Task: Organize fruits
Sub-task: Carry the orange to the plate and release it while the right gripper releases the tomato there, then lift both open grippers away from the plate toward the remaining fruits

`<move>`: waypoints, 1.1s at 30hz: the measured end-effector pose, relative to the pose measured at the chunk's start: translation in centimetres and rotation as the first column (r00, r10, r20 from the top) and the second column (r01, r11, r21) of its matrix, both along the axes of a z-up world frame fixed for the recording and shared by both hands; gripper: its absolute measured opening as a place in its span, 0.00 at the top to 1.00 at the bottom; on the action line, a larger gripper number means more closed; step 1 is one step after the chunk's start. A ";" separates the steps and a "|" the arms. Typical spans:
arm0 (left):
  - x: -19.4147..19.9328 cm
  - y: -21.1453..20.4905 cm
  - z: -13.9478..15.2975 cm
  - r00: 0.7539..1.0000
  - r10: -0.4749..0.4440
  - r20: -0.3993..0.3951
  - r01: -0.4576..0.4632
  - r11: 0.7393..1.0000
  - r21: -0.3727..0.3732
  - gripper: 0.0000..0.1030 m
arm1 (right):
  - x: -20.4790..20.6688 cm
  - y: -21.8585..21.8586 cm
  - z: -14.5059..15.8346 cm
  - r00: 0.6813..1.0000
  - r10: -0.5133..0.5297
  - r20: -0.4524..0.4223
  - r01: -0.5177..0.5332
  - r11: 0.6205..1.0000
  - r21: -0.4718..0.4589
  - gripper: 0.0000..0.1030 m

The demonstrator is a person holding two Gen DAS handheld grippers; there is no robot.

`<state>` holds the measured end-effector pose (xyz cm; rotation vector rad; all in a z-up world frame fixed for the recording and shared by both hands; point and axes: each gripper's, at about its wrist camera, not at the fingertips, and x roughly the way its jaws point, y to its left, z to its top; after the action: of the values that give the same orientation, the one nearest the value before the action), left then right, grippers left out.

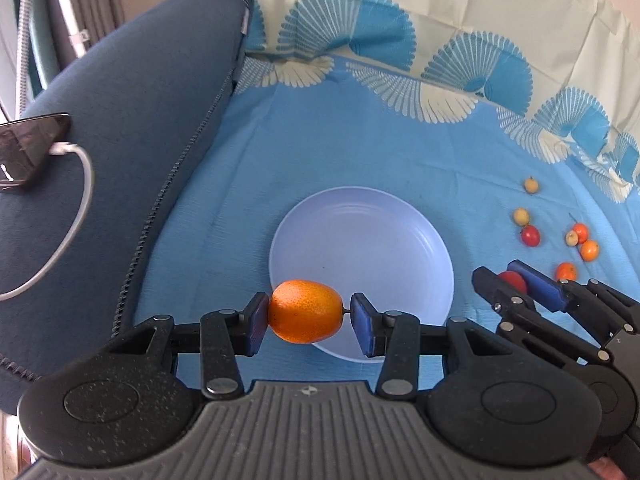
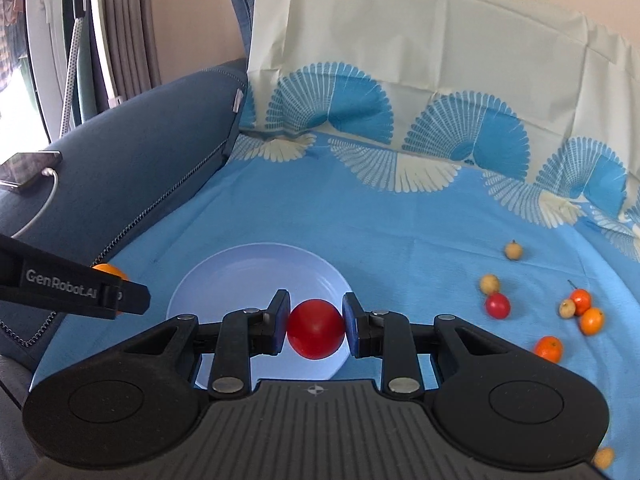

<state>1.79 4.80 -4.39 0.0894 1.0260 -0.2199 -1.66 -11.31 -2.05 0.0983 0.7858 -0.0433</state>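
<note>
Left tongs (image 1: 306,316) are closed on an oval orange kumquat (image 1: 305,311), held above the near-left rim of the pale blue plate (image 1: 372,248). Its long axis runs straight across from pad to pad, with a short stem pointing at the right pad. Right tongs (image 2: 315,328) are closed on a round red fruit (image 2: 316,329), held over the plate's near-right part. Loose small fruits (image 2: 548,348), orange, red and yellow, lie on the blue bedsheet (image 2: 360,216) to the plate's right. A phone (image 1: 28,148) rests on the dark cushion (image 1: 132,120).
</note>
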 end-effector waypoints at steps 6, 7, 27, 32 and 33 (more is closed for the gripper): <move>2.2 -1.4 -2.7 0.999 -0.031 -0.031 0.032 0.999 0.032 0.52 | 1.6 -0.1 -2.3 0.998 -0.001 -0.058 0.002 1.000 0.021 0.71; 2.6 -1.6 -3.1 0.999 -0.033 -0.033 0.034 0.999 0.036 0.52 | 1.9 -0.1 -2.7 0.998 0.003 -0.068 -0.001 1.000 0.028 0.71; -0.3 1.6 0.6 0.996 0.030 0.084 -0.035 0.998 0.060 0.00 | 0.3 -4.1 0.6 0.998 -0.052 -0.026 0.055 0.992 0.113 0.09; -4.2 2.6 1.8 0.998 0.031 0.058 -0.036 0.996 0.081 0.00 | -4.5 -2.4 3.6 0.998 -0.058 0.009 0.058 0.998 0.034 0.01; -4.8 2.7 2.1 0.998 0.026 0.060 -0.031 0.996 0.088 0.00 | -5.4 -2.0 4.0 0.998 -0.057 0.015 0.057 0.998 0.023 0.01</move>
<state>-2.97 7.49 -2.28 0.1609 0.9782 -0.1447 -7.02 -13.33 1.99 0.1427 0.7681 -0.0875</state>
